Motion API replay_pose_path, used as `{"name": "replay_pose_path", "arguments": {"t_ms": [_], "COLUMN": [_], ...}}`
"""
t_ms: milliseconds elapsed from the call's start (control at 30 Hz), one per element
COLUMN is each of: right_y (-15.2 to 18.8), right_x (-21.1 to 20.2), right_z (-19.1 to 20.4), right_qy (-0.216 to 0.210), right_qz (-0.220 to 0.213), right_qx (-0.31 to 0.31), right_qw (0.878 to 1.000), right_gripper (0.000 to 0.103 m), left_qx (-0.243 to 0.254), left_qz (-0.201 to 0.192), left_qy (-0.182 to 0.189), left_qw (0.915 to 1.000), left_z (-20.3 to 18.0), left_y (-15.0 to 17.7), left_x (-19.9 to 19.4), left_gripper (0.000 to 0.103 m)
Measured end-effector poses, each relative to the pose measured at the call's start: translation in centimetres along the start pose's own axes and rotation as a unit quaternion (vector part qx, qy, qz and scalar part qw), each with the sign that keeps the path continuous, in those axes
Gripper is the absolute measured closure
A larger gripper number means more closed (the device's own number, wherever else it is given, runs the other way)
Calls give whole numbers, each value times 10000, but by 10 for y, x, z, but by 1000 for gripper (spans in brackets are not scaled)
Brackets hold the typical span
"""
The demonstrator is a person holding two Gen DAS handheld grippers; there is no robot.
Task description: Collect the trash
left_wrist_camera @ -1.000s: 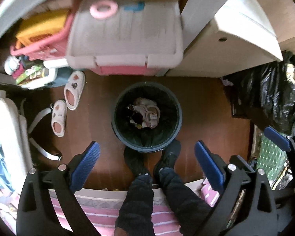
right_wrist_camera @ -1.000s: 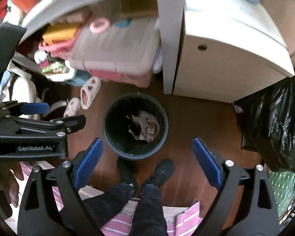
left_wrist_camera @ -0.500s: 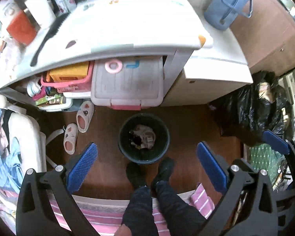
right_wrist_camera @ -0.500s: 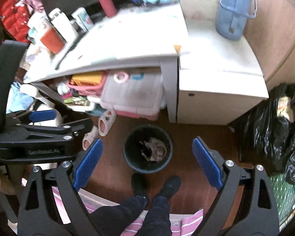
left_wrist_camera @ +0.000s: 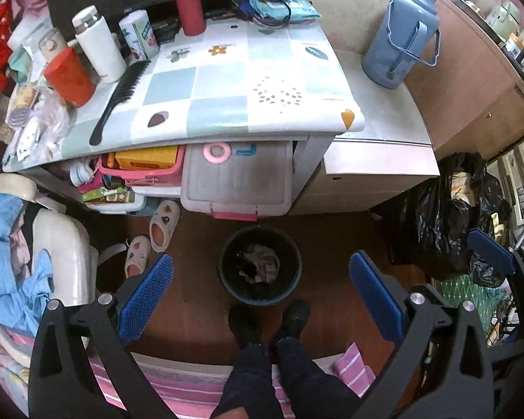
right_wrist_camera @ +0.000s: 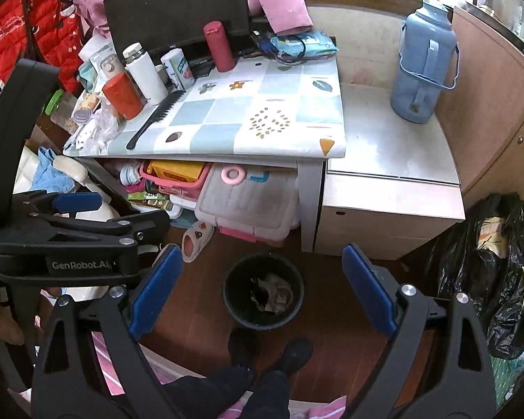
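Note:
A black round trash bin (left_wrist_camera: 260, 269) stands on the wooden floor in front of the desk, with crumpled paper trash (left_wrist_camera: 262, 267) inside; it also shows in the right wrist view (right_wrist_camera: 263, 291). My left gripper (left_wrist_camera: 260, 296) is open and empty, held high above the bin. My right gripper (right_wrist_camera: 260, 288) is open and empty, also high above the bin. The left gripper's body shows at the left of the right wrist view (right_wrist_camera: 73, 241). Crumpled plastic wrappers (left_wrist_camera: 49, 118) lie at the desk's left edge.
The tiled desk (left_wrist_camera: 227, 104) carries a black comb (left_wrist_camera: 120, 99), a red cup (left_wrist_camera: 68, 76), bottles and a blue thermos jug (left_wrist_camera: 400, 38). Storage boxes (left_wrist_camera: 237, 181) and slippers (left_wrist_camera: 164, 220) sit under it. A black trash bag (left_wrist_camera: 450, 209) is at right. The person's feet (left_wrist_camera: 269, 321) stand by the bin.
Both grippers have risen well away from the bin, which now looks smaller. The desk top with its bottles and the thermos has come into view. Both jaws stay open.

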State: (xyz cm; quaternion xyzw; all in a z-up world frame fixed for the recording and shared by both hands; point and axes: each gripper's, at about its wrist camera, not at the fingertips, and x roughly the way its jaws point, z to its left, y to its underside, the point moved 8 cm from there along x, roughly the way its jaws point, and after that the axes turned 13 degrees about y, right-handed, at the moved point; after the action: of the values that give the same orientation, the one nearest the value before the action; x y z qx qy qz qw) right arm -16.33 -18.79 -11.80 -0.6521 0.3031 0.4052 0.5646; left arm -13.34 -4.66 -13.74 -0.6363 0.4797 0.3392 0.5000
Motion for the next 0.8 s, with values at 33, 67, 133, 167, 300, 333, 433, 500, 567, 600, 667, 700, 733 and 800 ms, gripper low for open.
{"name": "replay_pose_path", "arguments": {"t_ms": [33, 67, 133, 167, 300, 333, 433, 500, 567, 600, 667, 700, 733, 800], "right_y": [0, 0, -1, 0, -1, -1, -3, -5, -6, -7, -9, -9, -10, -11], "right_x": [-1, -1, -1, -1, -1, -1, -2, -2, -2, -2, -2, -2, -2, -2], "right_z": [-1, -1, -3, -3, -6, -7, -10, -13, -15, -16, -18, -18, -19, -20], "right_qy": [5, 14, 9, 17, 53, 66, 107, 135, 149, 153, 162, 161, 159, 154], "right_qz": [-18, -29, -25, -29, -51, -66, -102, -129, -134, -139, -162, -167, -172, -184], "right_qx": [-9, -14, -14, -7, 14, 23, 40, 67, 88, 90, 96, 100, 103, 94], "right_qw": [10000, 10000, 10000, 10000, 10000, 10000, 9999, 9998, 9998, 9997, 9997, 9997, 9997, 9997], "right_gripper": [11, 11, 11, 11, 11, 11, 11, 11, 11, 11, 11, 11, 11, 11], "left_qx": [16, 26, 66, 85, 126, 132, 286, 330, 332, 326, 241, 197, 174, 169], "left_qz": [-31, -46, -69, -76, -96, -110, -210, -158, -157, -178, -110, -80, -86, -111], "left_qy": [-13, -36, -93, -114, -50, -6, -7, 45, 19, 1, 25, 44, 47, 2], "left_qw": [10000, 10000, 9999, 9999, 9999, 9999, 9994, 9993, 9993, 9993, 9996, 9998, 9998, 9998], "left_z": [-1, -1, -3, -4, -8, -10, -16, -20, -20, -19, -18, -17, -17, -15], "left_y": [-1, -2, -3, -3, -4, -6, -12, -14, -18, -20, -22, -22, -23, -24], "left_x": [-1, -2, -3, -4, -7, -8, -13, -12, -14, -15, -13, -13, -13, -14], "left_gripper": [5, 5, 5, 5, 5, 5, 5, 5, 5, 5, 5, 5, 5, 5]}}
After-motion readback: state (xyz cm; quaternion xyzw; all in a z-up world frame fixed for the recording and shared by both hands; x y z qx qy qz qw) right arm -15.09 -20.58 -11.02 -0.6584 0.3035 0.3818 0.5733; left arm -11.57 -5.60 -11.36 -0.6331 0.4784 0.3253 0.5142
